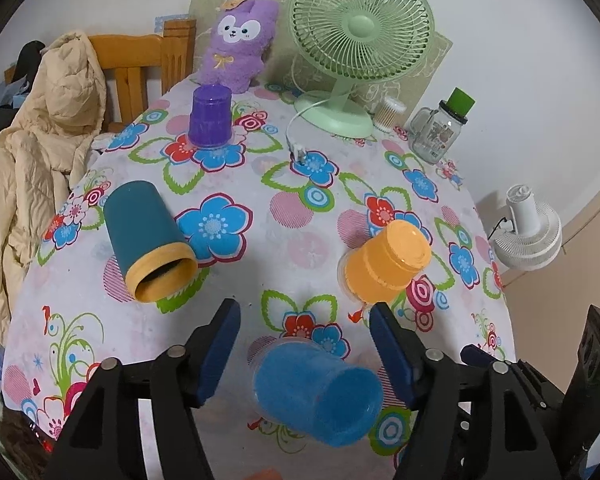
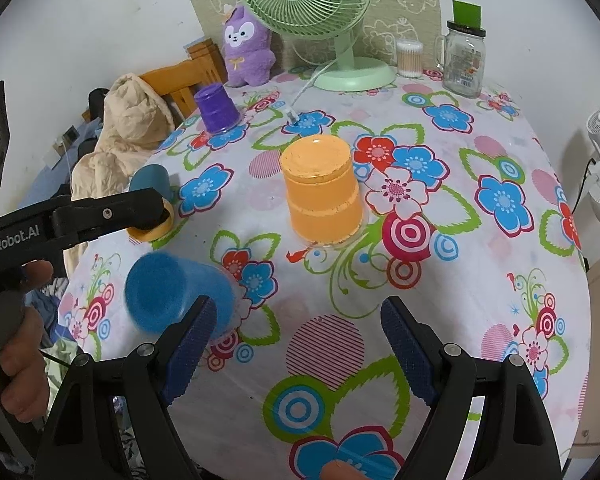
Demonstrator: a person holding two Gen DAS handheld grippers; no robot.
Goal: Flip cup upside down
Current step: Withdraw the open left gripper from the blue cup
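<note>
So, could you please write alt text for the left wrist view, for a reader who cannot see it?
The open left gripper hovers over a translucent blue plastic cup, tilted on the floral tablecloth. Beyond it, a teal cup with a yellow rim lies on its side, while an orange cup and a purple cup stand upside down.

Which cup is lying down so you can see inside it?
The teal cup with the yellow rim. It lies on its side, opening showing; the purple cup and orange cup stand upside down.

Cups: blue point(image 1: 318, 394), orange point(image 2: 321, 196), purple point(image 1: 211, 117), teal with yellow rim point(image 1: 150, 234); worktop cloth point(image 2: 440, 280) white, multicolour floral print
</note>
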